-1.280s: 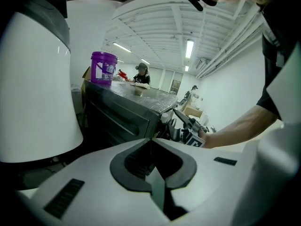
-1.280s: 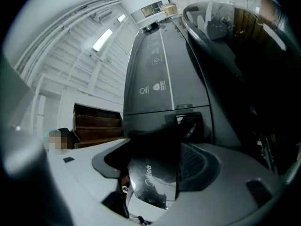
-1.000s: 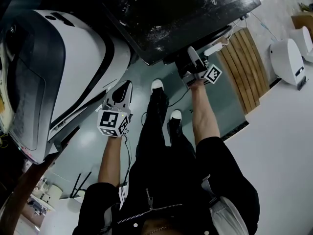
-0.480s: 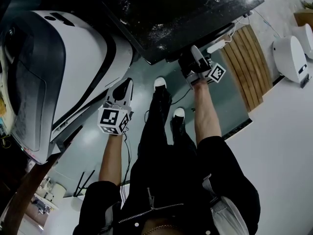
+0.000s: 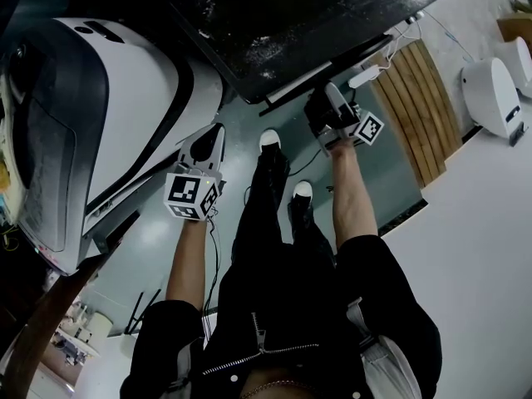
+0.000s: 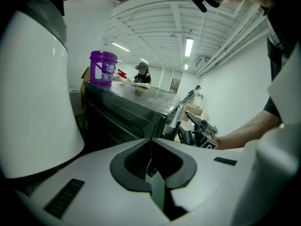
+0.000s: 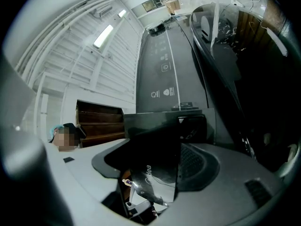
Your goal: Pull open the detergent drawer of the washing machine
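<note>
Over teal floor point(image 5: 158, 231), detergent drawer point(image 7: 155, 171) sits between opening right tongs point(image 7: 162, 149).

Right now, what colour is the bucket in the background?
Purple bucket, with a pale label; it shows best in the left gripper view.

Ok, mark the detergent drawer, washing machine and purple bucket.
detergent drawer point(image 7: 155, 159): right gripper view, glossy front panel.
washing machine point(image 5: 316, 15): head view, dark top.
purple bucket point(image 6: 103, 69): left gripper view, side wall.
</note>
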Available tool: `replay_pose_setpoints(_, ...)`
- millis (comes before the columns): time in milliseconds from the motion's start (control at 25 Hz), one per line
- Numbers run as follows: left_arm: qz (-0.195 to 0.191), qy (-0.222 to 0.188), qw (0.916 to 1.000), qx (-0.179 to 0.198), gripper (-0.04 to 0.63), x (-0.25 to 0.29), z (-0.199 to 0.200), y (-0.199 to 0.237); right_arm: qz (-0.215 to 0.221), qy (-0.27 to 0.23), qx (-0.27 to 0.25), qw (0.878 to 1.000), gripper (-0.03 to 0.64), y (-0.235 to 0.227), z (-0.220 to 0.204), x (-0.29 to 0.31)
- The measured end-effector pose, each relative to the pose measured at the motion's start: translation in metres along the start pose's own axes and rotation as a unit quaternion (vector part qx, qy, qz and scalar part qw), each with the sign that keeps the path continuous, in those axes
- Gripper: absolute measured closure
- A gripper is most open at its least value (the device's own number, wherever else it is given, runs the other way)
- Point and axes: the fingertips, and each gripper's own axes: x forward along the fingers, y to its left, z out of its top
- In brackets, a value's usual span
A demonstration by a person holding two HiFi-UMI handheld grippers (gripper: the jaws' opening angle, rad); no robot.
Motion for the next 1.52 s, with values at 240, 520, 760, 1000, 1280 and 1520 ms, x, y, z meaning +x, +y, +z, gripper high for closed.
replay_pose_setpoints(240, -0.006, 0.006, 0.9999, -0.005, 0.574, -0.004, -0.01, -0.013, -0.001, -0.005, 0.0, 1.0, 0.325, 0.011, 0.0, -0.024)
replay_pose_setpoints(520, -0.013, 0.011, 0.9998, -0.007, 0.574, -0.006, -0.018, -0.023, -0.001, -0.016, -0.001, 1.0, 0.327, 0.024, -0.003, -0.053)
replay_pose_setpoints(760, -0.024, 0.012, 0.9996, -0.004, 0.574, -0.004, -0.02, -0.035, -0.004, -0.029, -0.002, 1.0, 0.327, 0.034, -0.003, -0.08)
replay_pose_setpoints(1000, -0.035, 0.013, 0.9993, 0.001, 0.574, 0.0, -0.02, -0.046, -0.005, -0.038, -0.002, 0.999, 0.327, 0.045, -0.007, -0.101)
replay_pose_setpoints(1280, -0.04, 0.013, 0.9991, 0.006, 0.574, -0.002, -0.018, -0.056, -0.017, -0.052, 0.02, 0.998, 0.311, 0.038, -0.008, -0.109)
replay_pose_setpoints(1520, -0.037, 0.011, 0.9992, 0.009, 0.574, -0.007, -0.019, -0.059, -0.082, -0.032, 0.002, 0.996, 0.328, 0.035, -0.011, -0.117)
